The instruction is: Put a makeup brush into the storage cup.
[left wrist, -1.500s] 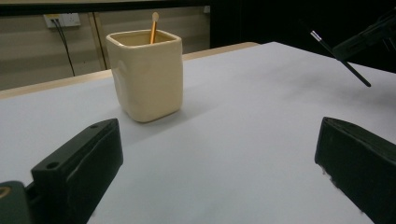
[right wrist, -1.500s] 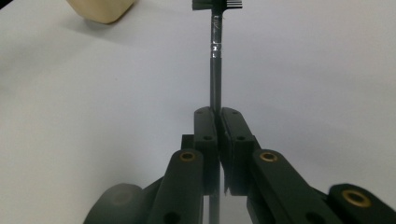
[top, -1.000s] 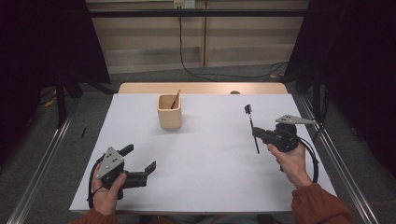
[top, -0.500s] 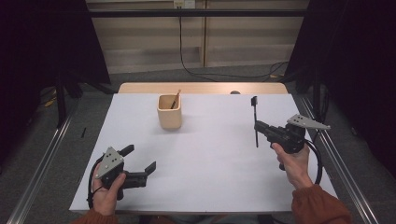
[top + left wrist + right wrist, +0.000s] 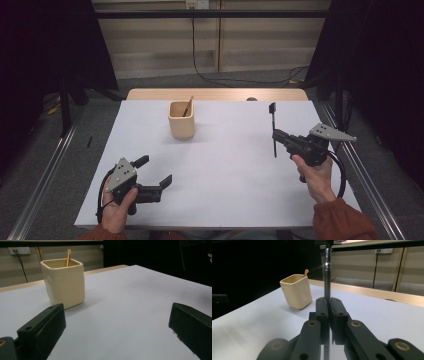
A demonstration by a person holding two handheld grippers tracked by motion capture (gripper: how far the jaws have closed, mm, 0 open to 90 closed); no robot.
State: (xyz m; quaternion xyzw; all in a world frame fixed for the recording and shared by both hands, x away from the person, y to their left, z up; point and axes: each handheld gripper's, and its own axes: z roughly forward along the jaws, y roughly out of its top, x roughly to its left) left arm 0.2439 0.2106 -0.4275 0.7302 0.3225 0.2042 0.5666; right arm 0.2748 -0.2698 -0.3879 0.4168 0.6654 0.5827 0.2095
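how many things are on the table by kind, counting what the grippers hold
cream cup: 1
wooden stick standing in the cup: 1
thin black tool clamped upright in the right gripper: 1
total: 3

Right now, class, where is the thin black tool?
In the high view, the thin black tool stands upright at the table's right side, clamped in the right gripper, well right of the cream cup.
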